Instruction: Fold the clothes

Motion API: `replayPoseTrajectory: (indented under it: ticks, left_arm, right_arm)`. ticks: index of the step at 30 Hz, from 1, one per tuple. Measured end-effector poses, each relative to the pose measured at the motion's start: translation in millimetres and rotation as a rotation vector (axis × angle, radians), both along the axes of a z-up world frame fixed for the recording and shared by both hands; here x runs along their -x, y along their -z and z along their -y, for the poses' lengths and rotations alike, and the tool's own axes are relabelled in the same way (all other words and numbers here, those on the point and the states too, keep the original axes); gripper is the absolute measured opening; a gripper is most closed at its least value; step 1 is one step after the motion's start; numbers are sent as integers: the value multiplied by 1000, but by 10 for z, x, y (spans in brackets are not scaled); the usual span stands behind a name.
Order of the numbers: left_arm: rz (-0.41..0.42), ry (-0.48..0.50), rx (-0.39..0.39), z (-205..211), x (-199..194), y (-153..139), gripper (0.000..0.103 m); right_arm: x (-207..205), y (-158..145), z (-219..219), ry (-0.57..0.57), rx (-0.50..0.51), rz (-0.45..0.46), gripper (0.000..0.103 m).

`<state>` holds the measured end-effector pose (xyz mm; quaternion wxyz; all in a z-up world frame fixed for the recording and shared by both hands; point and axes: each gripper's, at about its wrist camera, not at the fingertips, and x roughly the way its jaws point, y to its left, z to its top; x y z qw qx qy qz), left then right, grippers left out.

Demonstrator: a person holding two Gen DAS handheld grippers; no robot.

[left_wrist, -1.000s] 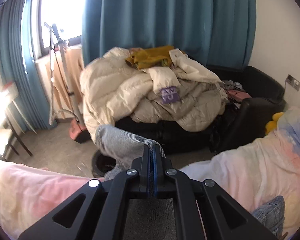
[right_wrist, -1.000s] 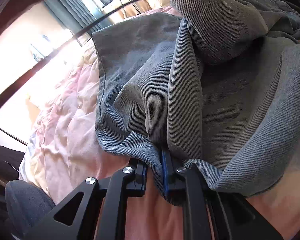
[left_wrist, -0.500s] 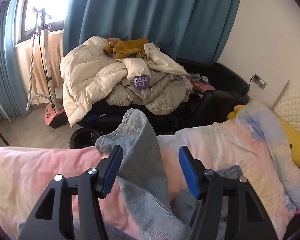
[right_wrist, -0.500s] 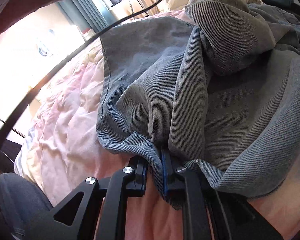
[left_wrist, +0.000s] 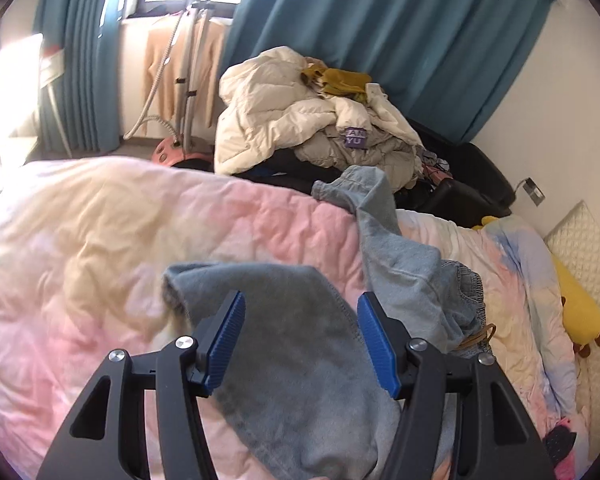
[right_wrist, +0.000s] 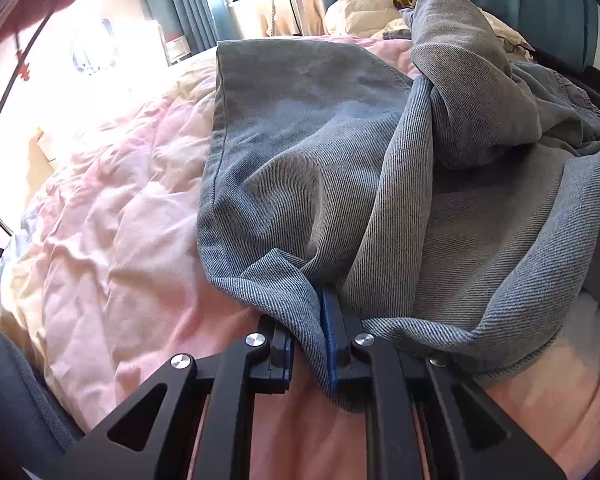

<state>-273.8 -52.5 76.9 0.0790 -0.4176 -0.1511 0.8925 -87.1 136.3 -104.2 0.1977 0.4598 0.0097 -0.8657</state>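
A pair of grey-blue jeans [left_wrist: 300, 344] lies rumpled on the pink quilted bed [left_wrist: 100, 248]. In the left wrist view my left gripper [left_wrist: 300, 332] is open, its blue pads [left_wrist: 224, 340] apart above the denim and touching nothing. One trouser leg [left_wrist: 376, 216] trails up toward the bed's far edge. In the right wrist view my right gripper [right_wrist: 308, 340] is shut on a fold of the jeans [right_wrist: 340, 168] at their near edge, low over the bed [right_wrist: 120, 220].
A dark sofa [left_wrist: 472, 176] piled with cream jackets [left_wrist: 300, 120] stands beyond the bed, under teal curtains [left_wrist: 380, 32]. A garment steamer [left_wrist: 188, 80] stands by the window. A yellow plush toy [left_wrist: 576, 304] lies at the bed's right side.
My left gripper has opened and let go of the trouser leg, which has dropped onto the bed. The left gripper has pulled back over the jeans. My right gripper still holds its fold.
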Motion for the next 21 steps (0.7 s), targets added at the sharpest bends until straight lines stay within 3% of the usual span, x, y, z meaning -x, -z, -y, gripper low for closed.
replayPoseTrajectory:
  ticks: [4, 9, 15, 21]
  left_arm:
    - [38, -124, -75, 378, -244, 395, 60]
    - [110, -175, -158, 568, -301, 894, 60]
    - [75, -178, -118, 547, 5, 1076, 60]
    - [94, -244, -273, 624, 485, 1423, 60]
  right_arm:
    - [-52, 26, 19, 2, -33, -4, 13]
    - [-90, 64, 91, -6, -75, -18, 13]
    - [-12, 129, 81, 2, -76, -9, 13]
    - [49, 198, 119, -6, -85, -45, 13]
